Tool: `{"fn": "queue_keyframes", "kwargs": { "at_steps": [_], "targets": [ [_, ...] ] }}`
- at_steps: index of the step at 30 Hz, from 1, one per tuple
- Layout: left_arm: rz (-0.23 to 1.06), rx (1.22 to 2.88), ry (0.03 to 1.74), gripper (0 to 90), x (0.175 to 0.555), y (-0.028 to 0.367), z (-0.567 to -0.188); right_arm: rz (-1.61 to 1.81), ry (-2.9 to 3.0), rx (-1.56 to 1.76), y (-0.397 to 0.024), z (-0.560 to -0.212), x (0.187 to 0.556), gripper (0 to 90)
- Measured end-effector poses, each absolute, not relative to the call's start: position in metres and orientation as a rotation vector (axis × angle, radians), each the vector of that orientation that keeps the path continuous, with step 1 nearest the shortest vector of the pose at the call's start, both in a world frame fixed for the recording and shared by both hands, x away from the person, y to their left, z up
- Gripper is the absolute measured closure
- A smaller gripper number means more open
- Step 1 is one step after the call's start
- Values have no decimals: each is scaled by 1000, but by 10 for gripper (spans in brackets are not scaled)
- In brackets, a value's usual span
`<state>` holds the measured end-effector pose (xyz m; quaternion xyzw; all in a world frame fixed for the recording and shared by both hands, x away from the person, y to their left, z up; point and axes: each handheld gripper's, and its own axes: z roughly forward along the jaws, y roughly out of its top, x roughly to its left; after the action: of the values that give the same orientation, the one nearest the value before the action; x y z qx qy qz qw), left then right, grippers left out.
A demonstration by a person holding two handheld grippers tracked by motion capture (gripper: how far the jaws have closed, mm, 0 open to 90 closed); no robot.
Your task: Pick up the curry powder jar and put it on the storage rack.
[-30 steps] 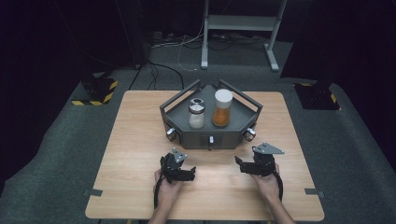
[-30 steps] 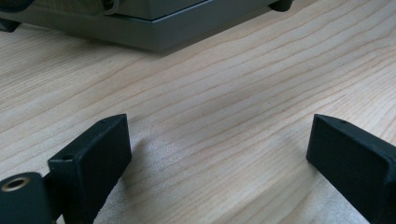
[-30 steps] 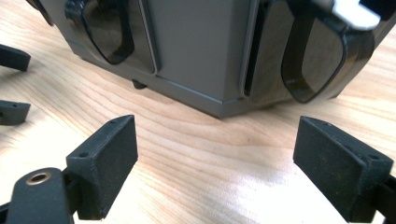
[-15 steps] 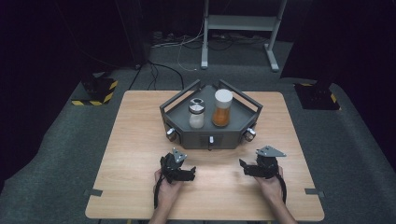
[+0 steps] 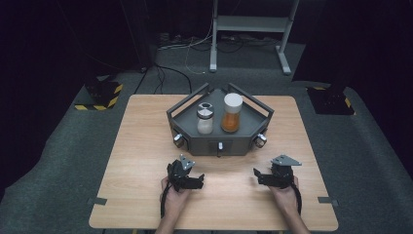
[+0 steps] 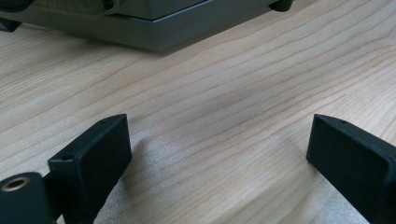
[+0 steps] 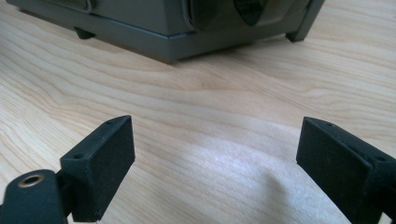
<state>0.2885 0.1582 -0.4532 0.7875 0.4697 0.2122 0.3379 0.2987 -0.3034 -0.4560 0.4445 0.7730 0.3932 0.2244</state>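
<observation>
Nearest the table's [image 5: 146,204] front edge, both hands rest low on the wood, each with a gripper aimed forward at the tray. Seen from above, the left gripper [image 5: 197,180] lies still with its jaws spread wide and nothing between them; its own view shows bare wood grain between the two black pads [image 6: 93,161]. Over on the other side, the right gripper [image 5: 257,174] has just been opening its jaws, and they too stand apart over empty wood, holding nothing. Both seem parked in a ready pose, jaws wide so either can go straight to a bottle. Farther back, well apart from both grippers, sits the grey tray [image 5: 182,116] with raised handles. Inside it stand a small shaker [image 5: 205,120] with a dark cap and, just beside it, a taller bottle [image 5: 231,113] of orange contents with a white lid, both upright and easy to reach from above.
</observation>
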Motion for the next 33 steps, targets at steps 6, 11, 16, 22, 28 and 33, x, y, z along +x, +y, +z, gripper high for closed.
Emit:
{"fn": "queue_keyframes", "kwargs": {
  "at_steps": [6,11,16,22,28,33],
  "targets": [
    [553,2049,1225,67,288,158,-453,1069,2144,1232,-310,-456,297,105],
    [553,2052,1224,67,289,158,-453,1059,2148,1241,-311,-457,297,103],
    [553,2052,1224,67,288,158,-453,1051,2154,1237,-311,-458,296,101],
    [553,2052,1224,67,288,158,-453,1040,2156,1256,-311,-458,295,100],
    [553,2051,1224,67,288,158,-453,974,2200,1257,-305,-454,298,100],
    [554,2050,1224,68,288,158,-453,974,2205,1265,-306,-454,299,99]
  ]
}}
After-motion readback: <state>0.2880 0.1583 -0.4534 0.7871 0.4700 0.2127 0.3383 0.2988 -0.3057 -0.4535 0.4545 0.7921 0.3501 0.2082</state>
